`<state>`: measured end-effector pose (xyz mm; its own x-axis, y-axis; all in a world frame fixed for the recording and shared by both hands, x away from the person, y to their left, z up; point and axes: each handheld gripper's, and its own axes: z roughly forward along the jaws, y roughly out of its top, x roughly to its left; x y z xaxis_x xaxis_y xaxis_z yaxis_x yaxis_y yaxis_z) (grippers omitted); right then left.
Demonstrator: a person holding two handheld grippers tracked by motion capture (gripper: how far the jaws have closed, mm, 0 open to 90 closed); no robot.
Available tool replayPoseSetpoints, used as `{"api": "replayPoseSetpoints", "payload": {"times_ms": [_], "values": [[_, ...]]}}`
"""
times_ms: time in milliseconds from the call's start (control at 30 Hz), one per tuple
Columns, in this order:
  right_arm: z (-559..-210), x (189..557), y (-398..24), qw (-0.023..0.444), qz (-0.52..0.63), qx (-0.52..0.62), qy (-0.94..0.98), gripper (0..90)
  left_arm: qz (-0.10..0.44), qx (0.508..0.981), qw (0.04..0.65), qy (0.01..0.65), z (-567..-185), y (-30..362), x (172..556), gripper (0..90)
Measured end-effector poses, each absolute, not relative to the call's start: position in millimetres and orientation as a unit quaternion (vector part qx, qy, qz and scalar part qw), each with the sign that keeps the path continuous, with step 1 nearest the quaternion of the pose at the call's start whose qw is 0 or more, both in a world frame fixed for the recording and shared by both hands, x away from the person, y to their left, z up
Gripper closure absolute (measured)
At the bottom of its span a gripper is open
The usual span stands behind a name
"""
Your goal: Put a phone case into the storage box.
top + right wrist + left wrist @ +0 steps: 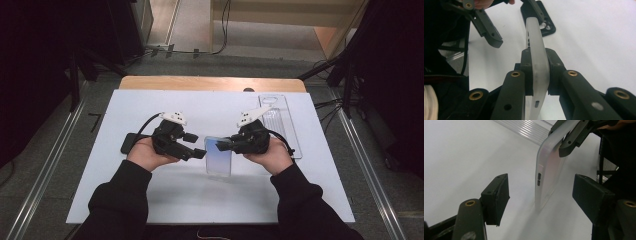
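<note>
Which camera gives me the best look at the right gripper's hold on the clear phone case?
The right gripper view: both pads sit flat against the clear phone case, clamped edge-on between them. The left gripper view shows the right gripper pinching the case's top corner. The high view shows the case between both hands, the grip too small to judge.

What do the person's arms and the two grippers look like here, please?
Both arms wear black sleeves. The left gripper and right gripper are black, each topped by a pale three-cornered plate and trailing a black cable. Their fingers end in blocky black pads, with brass-coloured rivets at the joints.
</note>
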<state>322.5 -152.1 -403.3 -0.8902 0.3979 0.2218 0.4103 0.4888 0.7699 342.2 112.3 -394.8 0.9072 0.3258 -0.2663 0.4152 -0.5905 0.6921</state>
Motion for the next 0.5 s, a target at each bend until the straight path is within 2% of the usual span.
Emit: {"api": "replayPoseSetpoints", "payload": {"times_ms": [167,300,500], "values": [[-402.1,325.1,-151.2,0.015,-0.455,-0.215,-0.864,76.7,-0.061,0.892,0.402,0.196,-392.3,110.1,347.6,33.1],[-403.7,325.7,-149.6,0.016,-0.456,-0.200,-0.867,76.8,-0.069,0.888,0.415,0.185,-391.6,111.9,349.6,39.6],[-405.0,323.6,-144.3,0.019,-0.453,-0.178,-0.874,76.8,-0.077,0.899,0.398,0.162,-397.0,107.6,344.6,49.6]]}}
